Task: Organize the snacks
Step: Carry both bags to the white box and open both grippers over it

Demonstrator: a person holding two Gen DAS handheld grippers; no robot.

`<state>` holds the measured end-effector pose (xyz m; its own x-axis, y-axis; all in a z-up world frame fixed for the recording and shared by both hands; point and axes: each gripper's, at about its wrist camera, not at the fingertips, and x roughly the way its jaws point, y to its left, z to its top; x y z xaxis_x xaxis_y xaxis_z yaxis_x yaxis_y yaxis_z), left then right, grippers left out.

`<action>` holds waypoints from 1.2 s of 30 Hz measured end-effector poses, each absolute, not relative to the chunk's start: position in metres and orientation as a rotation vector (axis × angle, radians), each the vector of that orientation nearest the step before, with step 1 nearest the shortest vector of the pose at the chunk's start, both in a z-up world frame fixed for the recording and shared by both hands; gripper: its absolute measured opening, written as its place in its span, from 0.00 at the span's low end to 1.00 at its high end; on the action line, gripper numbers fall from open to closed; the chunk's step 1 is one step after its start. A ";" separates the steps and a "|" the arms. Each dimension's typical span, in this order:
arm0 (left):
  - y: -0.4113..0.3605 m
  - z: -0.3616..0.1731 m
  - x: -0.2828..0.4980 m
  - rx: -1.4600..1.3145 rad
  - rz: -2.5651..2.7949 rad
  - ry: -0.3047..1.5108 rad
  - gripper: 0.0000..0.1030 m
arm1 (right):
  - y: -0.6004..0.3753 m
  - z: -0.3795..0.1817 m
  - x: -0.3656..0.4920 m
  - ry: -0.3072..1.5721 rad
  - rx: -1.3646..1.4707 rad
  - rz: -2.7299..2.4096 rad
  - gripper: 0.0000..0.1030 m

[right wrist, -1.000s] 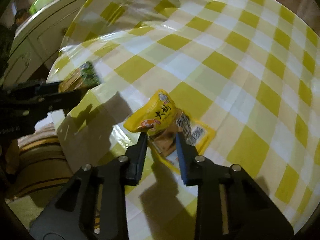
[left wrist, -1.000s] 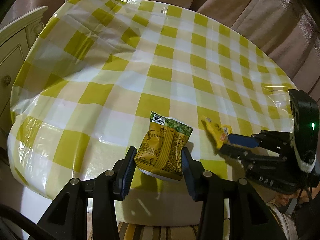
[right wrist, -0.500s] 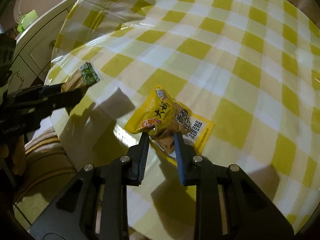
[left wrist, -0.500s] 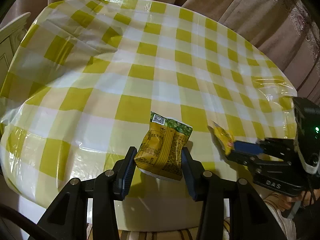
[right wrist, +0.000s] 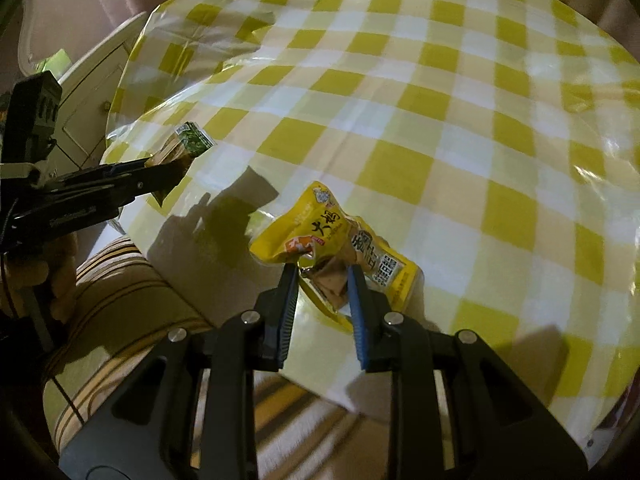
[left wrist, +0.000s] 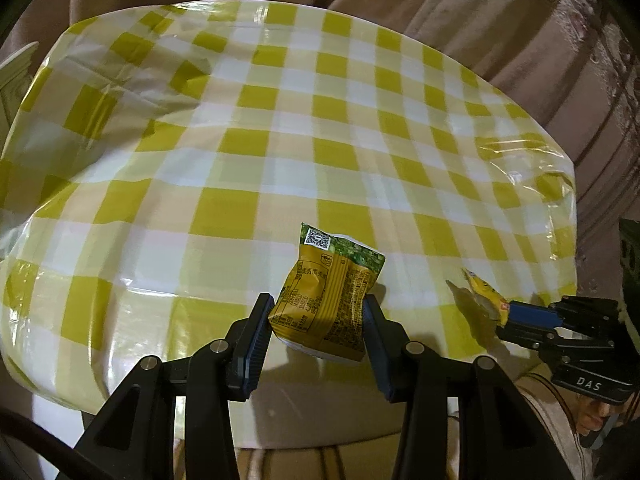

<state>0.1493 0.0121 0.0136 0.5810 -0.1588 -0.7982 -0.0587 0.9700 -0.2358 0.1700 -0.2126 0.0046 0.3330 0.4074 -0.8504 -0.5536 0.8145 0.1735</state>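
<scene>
My left gripper [left wrist: 318, 308] is shut on a yellow-and-green snack packet [left wrist: 328, 288] and holds it over the near edge of the round table [left wrist: 280, 152]. The packet also shows at the left in the right wrist view [right wrist: 188, 146]. My right gripper [right wrist: 322, 276] is shut on a bright yellow snack packet [right wrist: 320, 232] that rests low over the table's near edge. In the left wrist view the right gripper [left wrist: 516, 314] sits at the far right with that yellow packet [left wrist: 484, 290] sticking out of it.
The table wears a yellow-and-white checked plastic cloth [right wrist: 440, 120]. Brown curtains [left wrist: 520, 40] hang behind it. A white cabinet [right wrist: 88, 92] stands at the table's left. A striped cushion [right wrist: 132, 292] lies below the near edge.
Both grippers have drawn back toward the table's near edge with their packets still held. The view of the table has widened.
</scene>
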 end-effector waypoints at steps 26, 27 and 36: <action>-0.192 0.053 0.129 -0.013 -0.440 0.966 0.44 | -0.429 0.023 0.085 1.033 0.079 0.236 0.28; -0.203 0.054 0.128 -0.003 -0.460 0.968 0.44 | -0.440 0.022 0.080 1.034 0.090 0.213 0.28; -0.306 0.051 0.109 0.080 -0.678 1.033 0.44 | -0.505 0.011 0.046 1.050 0.141 0.013 0.28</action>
<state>0.1090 -0.3059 0.0511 0.3291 -0.4811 -0.8125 0.5540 0.7952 -0.2465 0.0460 -0.5045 0.0113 0.4986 0.0782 -0.8633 0.0565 0.9909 0.1223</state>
